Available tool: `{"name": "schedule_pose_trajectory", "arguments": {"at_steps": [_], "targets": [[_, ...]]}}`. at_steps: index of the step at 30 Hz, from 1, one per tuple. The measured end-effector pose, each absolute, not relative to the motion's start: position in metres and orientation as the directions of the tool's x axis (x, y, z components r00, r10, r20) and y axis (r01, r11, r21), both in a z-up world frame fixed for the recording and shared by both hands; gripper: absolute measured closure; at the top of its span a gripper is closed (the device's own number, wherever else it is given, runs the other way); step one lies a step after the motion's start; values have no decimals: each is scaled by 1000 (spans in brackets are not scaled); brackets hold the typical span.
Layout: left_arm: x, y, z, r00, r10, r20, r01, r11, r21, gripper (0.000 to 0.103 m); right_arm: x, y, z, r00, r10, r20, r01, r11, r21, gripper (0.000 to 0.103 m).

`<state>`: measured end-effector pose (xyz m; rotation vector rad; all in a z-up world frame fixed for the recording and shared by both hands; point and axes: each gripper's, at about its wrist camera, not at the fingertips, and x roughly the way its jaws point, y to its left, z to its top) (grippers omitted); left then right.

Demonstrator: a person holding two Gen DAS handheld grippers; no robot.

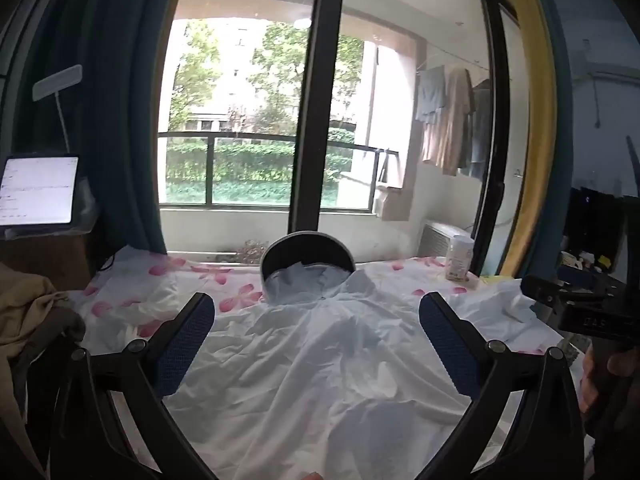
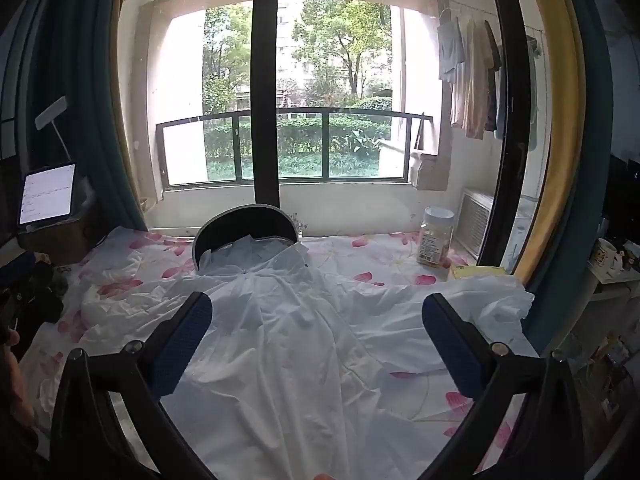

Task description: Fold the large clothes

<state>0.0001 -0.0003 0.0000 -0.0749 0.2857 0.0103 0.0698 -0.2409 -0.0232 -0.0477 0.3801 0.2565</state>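
A large white garment lies spread and wrinkled on a table covered with a white cloth with pink petals. Its collar end reaches the far side, by a dark chair back. My left gripper hovers open above the garment's middle, nothing between its blue pads. In the right wrist view the same garment runs from the chair back toward me, one sleeve spread to the right. My right gripper is open above it, holding nothing. At the left wrist view's right edge is the right gripper's body.
A clear jar with a white lid and a yellow pack stand at the table's far right. A lit tablet sits at left, tan clothing at the left edge. Behind the table is a glass door. A cluttered shelf stands right.
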Motion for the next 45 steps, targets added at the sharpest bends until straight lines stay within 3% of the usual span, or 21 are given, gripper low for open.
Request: {"name": "schedule_pose_trajectory", "arguments": {"at_steps": [5,45], "targets": [[-5,-1,-1,971,-3,-238,-14,997,-70,0,71,-241,-26,896,236,-376,-254,967,2,0],[15,-3,-6,951,-41,-306,24,998,-59,0,79,-235,-46,861,273,-429,-285,958,39,0]]}}
